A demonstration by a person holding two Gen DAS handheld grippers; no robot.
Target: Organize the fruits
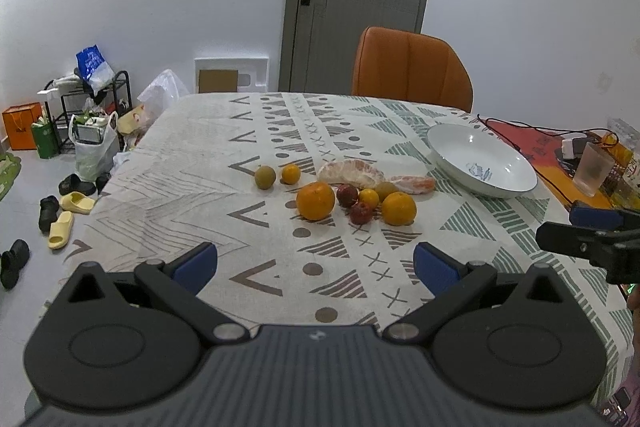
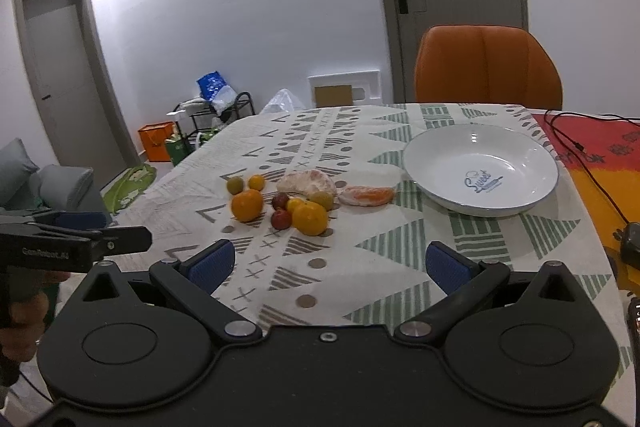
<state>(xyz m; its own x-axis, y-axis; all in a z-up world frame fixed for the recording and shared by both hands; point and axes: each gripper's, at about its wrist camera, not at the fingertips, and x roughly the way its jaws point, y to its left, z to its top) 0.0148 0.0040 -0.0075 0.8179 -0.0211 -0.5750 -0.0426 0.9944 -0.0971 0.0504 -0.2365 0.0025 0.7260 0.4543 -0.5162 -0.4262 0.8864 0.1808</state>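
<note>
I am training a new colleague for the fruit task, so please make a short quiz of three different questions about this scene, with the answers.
1. True or false: the white bowl already holds some fruit.
2. Multiple choice: the peeled citrus pieces lie (A) inside the bowl, (B) on the tablecloth between the whole fruits and the bowl, (C) on the orange chair.
3. Fill in: the left tongs and the right tongs are both ____ and hold nothing.

Key
1. False: the bowl is empty.
2. B.
3. Open: the blue pads stand wide apart over the tablecloth, short of the large orange.
</note>
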